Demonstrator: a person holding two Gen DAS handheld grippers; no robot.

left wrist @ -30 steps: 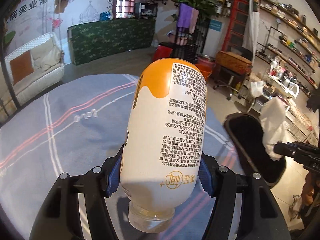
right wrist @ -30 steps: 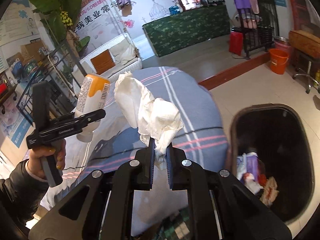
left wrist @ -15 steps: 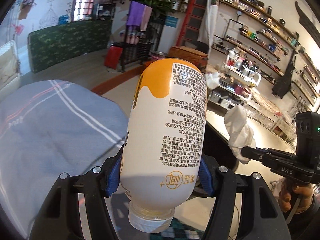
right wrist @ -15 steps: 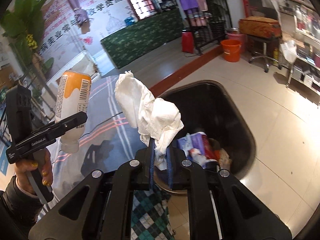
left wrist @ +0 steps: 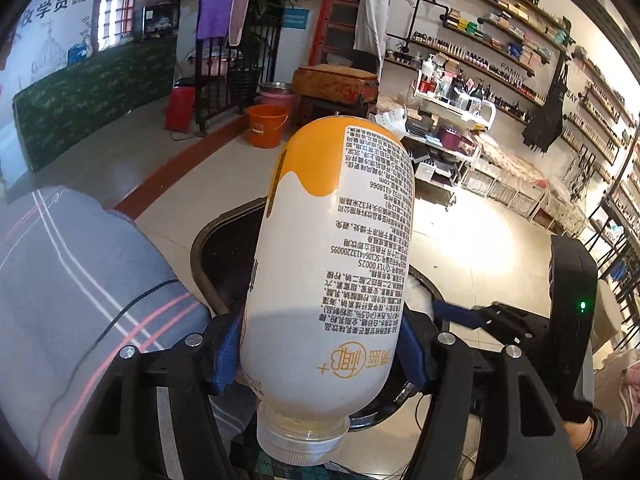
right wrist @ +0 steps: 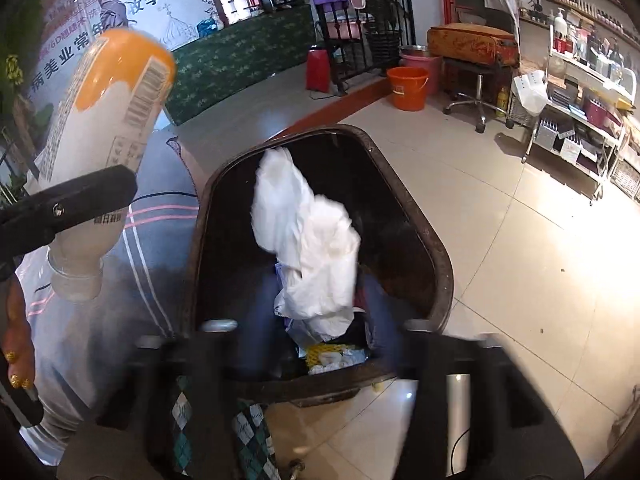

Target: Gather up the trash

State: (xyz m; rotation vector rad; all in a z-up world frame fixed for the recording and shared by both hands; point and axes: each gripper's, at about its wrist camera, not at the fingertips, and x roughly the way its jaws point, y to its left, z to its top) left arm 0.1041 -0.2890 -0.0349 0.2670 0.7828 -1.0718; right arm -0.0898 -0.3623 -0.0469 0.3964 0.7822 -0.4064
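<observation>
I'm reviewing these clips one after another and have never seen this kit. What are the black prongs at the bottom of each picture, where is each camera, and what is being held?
No robot here: a person carries a hand-held two-finger gripper in each hand, each with a fisheye camera looking along its fingers. The prongs are those fingers.

In the left wrist view, the left gripper clamps a white and orange bottle, cap toward the camera.

In the right wrist view, the right gripper has just been opening; its jaws stand apart with nothing pressed between them. The white crumpled tissue hangs loose over the dark trash bin, which already has litter inside. Beside the bin is a table with a grey striped cloth.
</observation>
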